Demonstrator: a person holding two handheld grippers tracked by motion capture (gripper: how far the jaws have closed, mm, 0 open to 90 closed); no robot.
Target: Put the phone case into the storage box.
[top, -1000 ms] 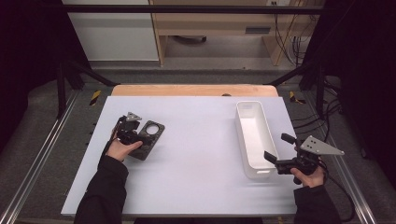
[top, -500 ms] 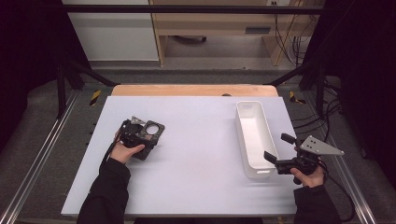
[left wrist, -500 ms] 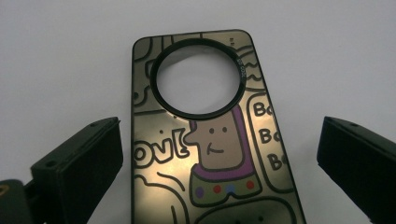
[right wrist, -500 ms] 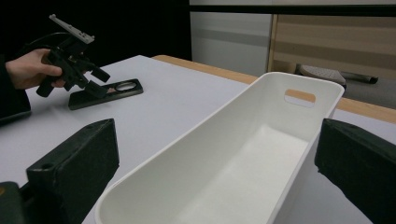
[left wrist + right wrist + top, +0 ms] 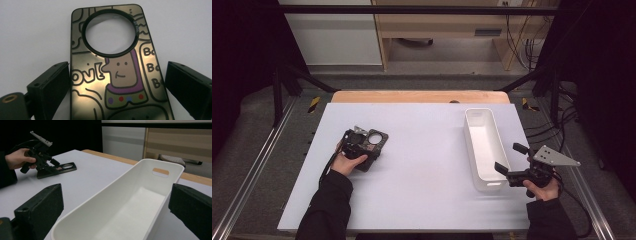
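A phone case (image 5: 120, 75) with a cartoon print and a round camera hole lies flat on the white table (image 5: 422, 165); it also shows left of centre (image 5: 376, 140) and far off (image 5: 65, 166). My left gripper (image 5: 117, 82) is lowered over it (image 5: 364, 145), a jaw on each long side. The jaws have just been closing with the case between them, and a thin gap still shows at the right jaw. My right gripper (image 5: 509, 157) is open and hovers by the near end of a long white bin (image 5: 472, 145); its jaws (image 5: 117, 207) frame the bin (image 5: 112, 187), which has nothing in it.
The table's wooden far edge (image 5: 419, 96) borders a floor with cables (image 5: 557, 130) at the right. Metal rails (image 5: 252, 170) run along both sides of the table. The person's sleeves (image 5: 324, 210) enter from the front edge.
The left hand and its gripper have edged slightly right, further over the phone case. The right gripper and the bin have stayed put.
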